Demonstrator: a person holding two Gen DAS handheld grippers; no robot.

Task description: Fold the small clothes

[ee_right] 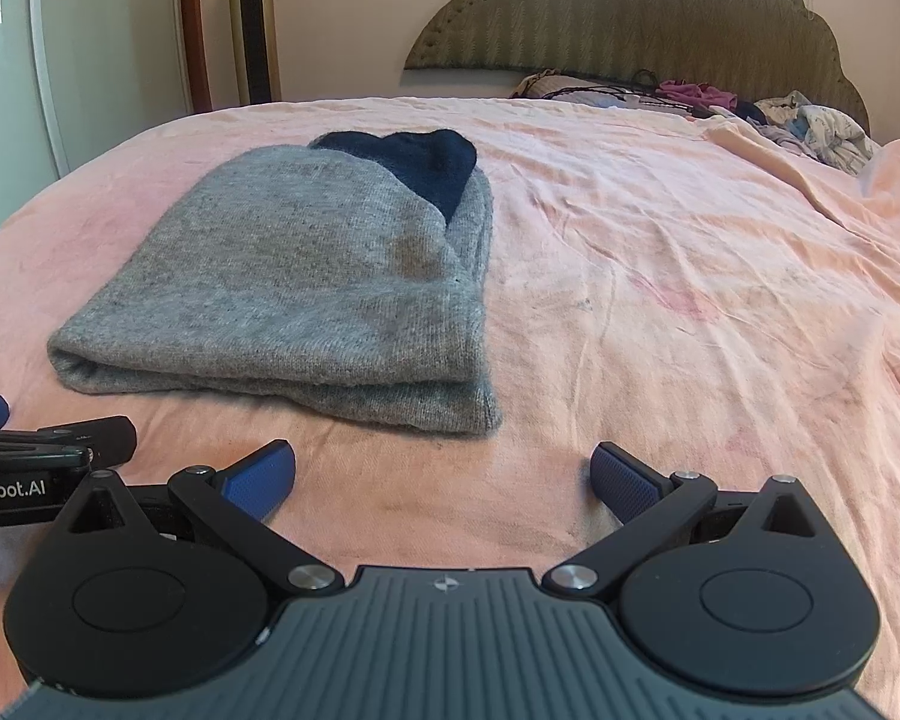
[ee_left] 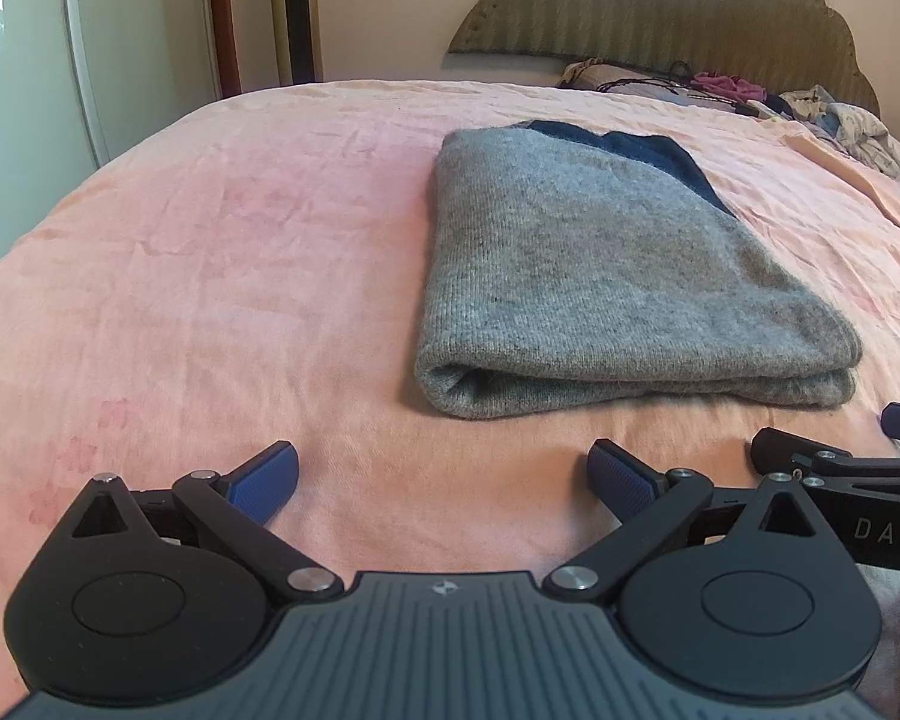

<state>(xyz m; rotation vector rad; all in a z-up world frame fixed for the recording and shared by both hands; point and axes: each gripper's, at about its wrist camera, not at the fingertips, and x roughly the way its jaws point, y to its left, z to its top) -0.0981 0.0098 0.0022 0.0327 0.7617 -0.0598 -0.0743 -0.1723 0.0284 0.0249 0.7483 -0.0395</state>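
- Garment: grey knit sweater [ee_left: 618, 276] lies folded on the pink bedsheet [ee_left: 210, 252], dark blue part [ee_right: 429, 165] showing at its far end.
- Left gripper [ee_left: 444, 474]: fingers spread wide, holding nothing, just short of the sweater's near folded edge.
- Right gripper [ee_right: 444, 474]: fingers spread wide, empty, near the sweater's near right corner.
- Loose clothes [ee_right: 810, 120] lie well beyond the sweater, against the headboard [ee_right: 630, 12].

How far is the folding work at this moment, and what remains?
Done: the grey garment lies folded in layers on the pink bedsheet. In hand: nothing; the left gripper and right gripper are both open and empty. Left: probably the loose clothes piled near the headboard.
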